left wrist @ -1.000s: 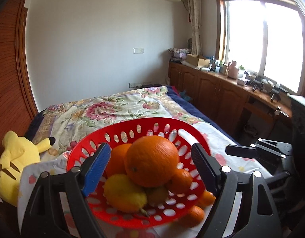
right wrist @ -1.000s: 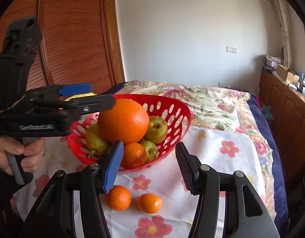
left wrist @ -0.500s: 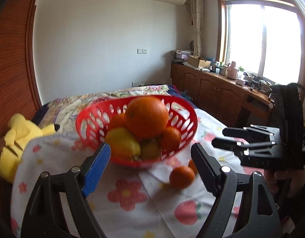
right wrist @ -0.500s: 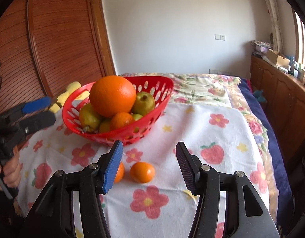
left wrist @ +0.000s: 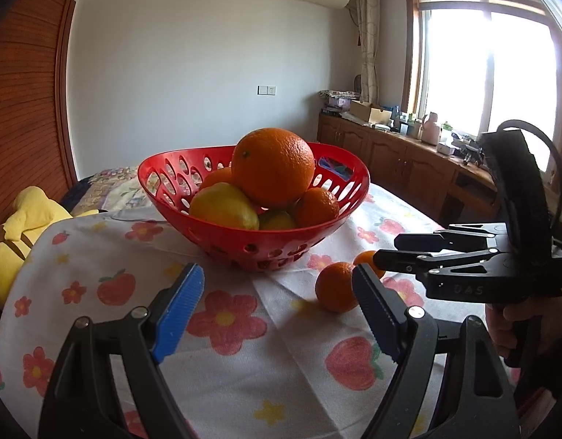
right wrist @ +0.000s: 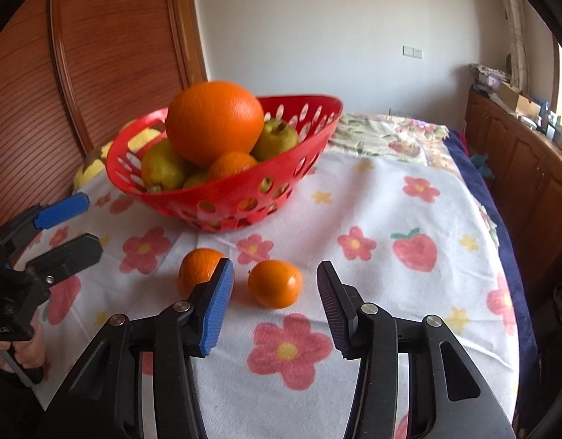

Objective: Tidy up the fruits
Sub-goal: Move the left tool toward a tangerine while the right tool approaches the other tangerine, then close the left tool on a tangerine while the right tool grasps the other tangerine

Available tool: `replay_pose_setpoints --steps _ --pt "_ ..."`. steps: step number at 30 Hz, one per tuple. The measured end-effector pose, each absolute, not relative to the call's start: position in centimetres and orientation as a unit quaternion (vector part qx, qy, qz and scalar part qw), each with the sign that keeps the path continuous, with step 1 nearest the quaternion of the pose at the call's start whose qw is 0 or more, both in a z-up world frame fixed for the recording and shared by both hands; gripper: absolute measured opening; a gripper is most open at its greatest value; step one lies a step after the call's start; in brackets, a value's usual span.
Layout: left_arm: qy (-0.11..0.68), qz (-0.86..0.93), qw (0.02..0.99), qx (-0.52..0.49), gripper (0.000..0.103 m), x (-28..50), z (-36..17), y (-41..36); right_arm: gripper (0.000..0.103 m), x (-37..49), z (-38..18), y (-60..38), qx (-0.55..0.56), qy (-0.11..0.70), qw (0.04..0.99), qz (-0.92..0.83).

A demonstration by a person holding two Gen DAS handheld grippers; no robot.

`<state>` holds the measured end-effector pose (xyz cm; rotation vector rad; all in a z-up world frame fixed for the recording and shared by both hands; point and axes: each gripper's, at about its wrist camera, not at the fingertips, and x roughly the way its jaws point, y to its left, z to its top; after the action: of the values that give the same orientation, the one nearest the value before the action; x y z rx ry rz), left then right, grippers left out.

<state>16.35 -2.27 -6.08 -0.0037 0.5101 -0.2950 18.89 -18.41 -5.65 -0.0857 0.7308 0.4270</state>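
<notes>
Two mandarins (right wrist: 275, 283) loose on cloth (right wrist: 390, 197), near red basket (right wrist: 244, 197). Right gripper (right wrist: 275, 307) closing, nothing pinched yet; centre on right-hand fruit, squeeze gently. Left gripper (left wrist: 281, 311) wide, empty.

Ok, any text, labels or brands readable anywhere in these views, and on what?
"DAS": faint raised letters on the body of the right claw, whose jaws are closing with a tangerine between them, not yet gripped.
Marking on the left claw's body: too blurred to read.
Items on the cabinet: too small to read.
Nothing else shows lettering.
</notes>
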Motion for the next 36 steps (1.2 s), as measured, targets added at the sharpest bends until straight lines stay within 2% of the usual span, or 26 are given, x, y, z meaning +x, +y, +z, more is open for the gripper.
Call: replay_pose_setpoints --steps 12,15,17,20,36 --pt "0.246 -0.134 0.960 0.017 0.083 16.0 -6.3 -2.6 0.046 20.2 -7.5 -17.8 -0.049 0.392 0.896 0.202" --pt "0.247 -0.135 0.959 0.019 0.084 16.1 -6.3 -2.7 0.044 20.6 -7.6 -17.9 -0.044 0.396 0.894 0.203" --pt "0.248 -0.134 0.959 0.020 0.084 16.2 -6.3 -2.7 0.038 20.7 -7.7 -17.9 -0.041 0.398 0.893 0.207" --pt "0.250 -0.137 0.958 0.019 0.084 16.3 -6.4 -2.8 0.037 20.7 -7.6 -17.9 -0.043 0.397 0.892 0.210" --pt "0.282 -0.189 0.938 0.064 0.083 16.4 -6.6 -6.1 0.037 13.9 -6.8 -19.9 -0.026 0.362 0.911 0.198"
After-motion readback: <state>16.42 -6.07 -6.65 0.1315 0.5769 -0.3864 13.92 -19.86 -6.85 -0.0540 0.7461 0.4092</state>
